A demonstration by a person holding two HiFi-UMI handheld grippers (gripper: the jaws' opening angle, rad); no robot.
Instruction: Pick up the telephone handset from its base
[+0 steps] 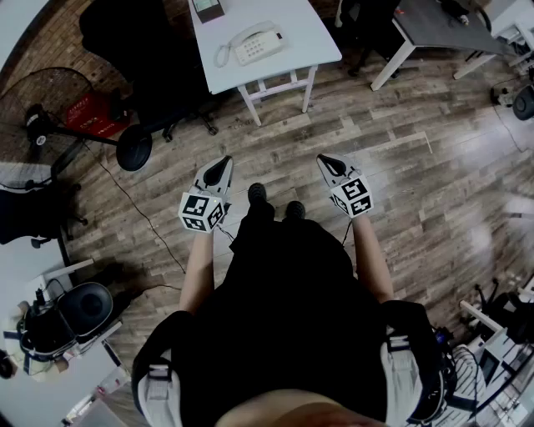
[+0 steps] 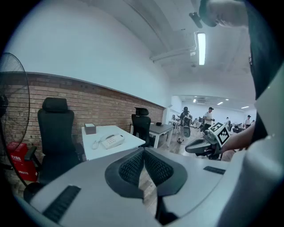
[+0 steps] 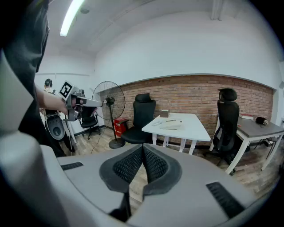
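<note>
A white telephone (image 1: 257,43) sits on a white table (image 1: 309,46) across the wooden floor, its handset resting on the base and its cord looped at the left. The phone also shows small in the left gripper view (image 2: 111,141) and the right gripper view (image 3: 171,126). I stand well short of the table. My left gripper (image 1: 222,165) and right gripper (image 1: 326,161) are held out in front of me above the floor, both pointing toward the table. The left gripper (image 2: 143,153) has its jaws pressed together with nothing between them, and so does the right gripper (image 3: 142,149).
A small box (image 1: 208,8) stands on the table behind the phone. A floor fan (image 1: 46,117) and a red box (image 1: 88,113) are at the left, black office chairs (image 2: 55,133) near the table, and a grey desk (image 1: 434,25) at the right. People stand far off (image 2: 207,117).
</note>
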